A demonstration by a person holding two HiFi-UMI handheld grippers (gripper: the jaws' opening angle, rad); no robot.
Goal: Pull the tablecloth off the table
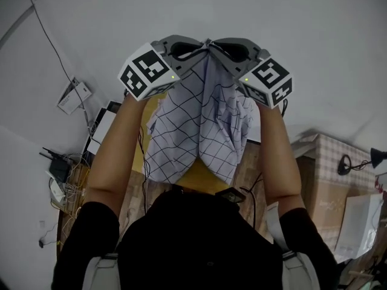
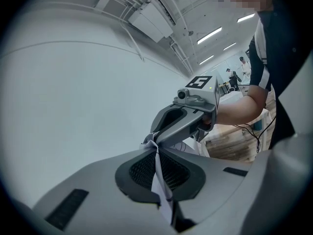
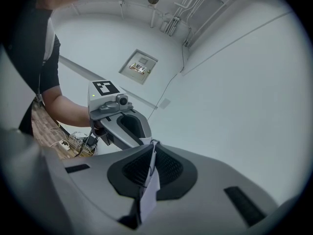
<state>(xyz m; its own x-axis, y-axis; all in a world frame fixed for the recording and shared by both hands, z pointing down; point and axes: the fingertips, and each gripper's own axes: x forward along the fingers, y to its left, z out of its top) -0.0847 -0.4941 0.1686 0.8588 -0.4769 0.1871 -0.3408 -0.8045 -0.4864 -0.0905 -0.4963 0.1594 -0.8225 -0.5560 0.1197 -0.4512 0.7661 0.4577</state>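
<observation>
Seen holding grid-print tablecloth (image 1: 199, 132) high at 12 o'clock, w/ left claw (image 2: 155, 145) & right claw (image 3: 152, 143) each clenched on its gathered edge, tips together, prob. to keep fabric hanging toward 6 o'clock, clear of wood surface (image 1: 249, 165) below.

Large lab- or workshop-type hall. Bare white walls (image 2: 73, 82), an exposed ceiling duct (image 2: 149, 13), pipes (image 3: 173, 16) and strip lights (image 2: 209, 35) show an institutional interior, with people (image 2: 243, 65) standing far off at its open end and a service panel (image 3: 139, 66) set in one wall. Working clutter lies low around the person: cardboard boxes (image 1: 326, 186), loose cables (image 1: 69, 189) and a power strip (image 3: 65, 143).
</observation>
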